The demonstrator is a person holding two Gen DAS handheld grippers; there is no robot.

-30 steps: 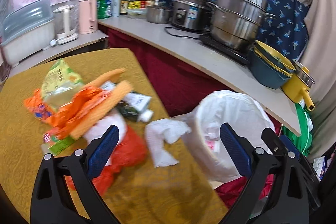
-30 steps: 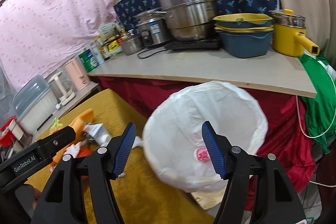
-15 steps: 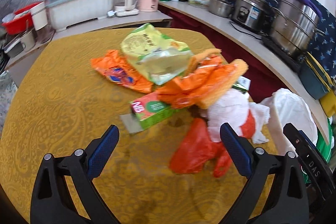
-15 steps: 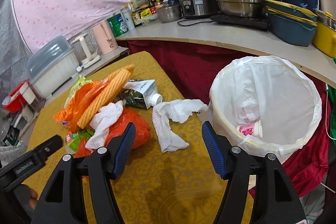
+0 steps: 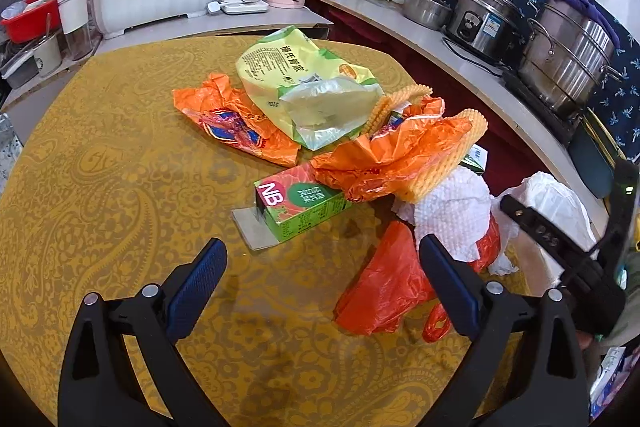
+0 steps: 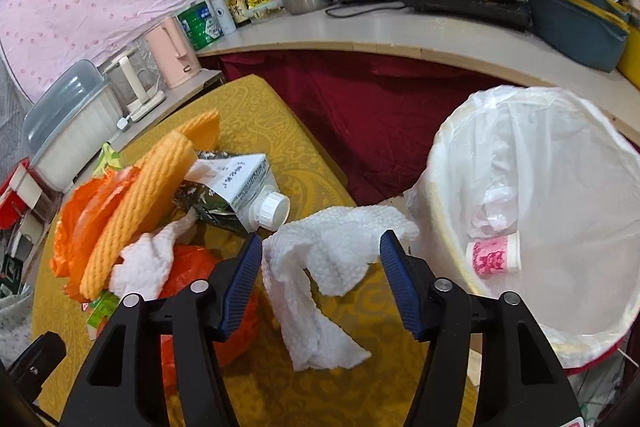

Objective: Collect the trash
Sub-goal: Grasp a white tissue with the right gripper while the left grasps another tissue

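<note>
In the left wrist view, the left hand-held gripper [image 5: 322, 279] is spread wide and empty above the yellow patterned table [image 5: 100, 187]. A green and red drink carton [image 5: 300, 205] lies at frame centre, stiff and light; it is best taken across its narrow sides.

In the right wrist view, the right hand-held gripper [image 6: 320, 275] has just been closing, with a crumpled white paper towel [image 6: 320, 267] between the jaws but not yet pinched. It is soft and light, best seized at its bunched middle. The white-lined bin [image 6: 532, 211] stands at right.
</note>
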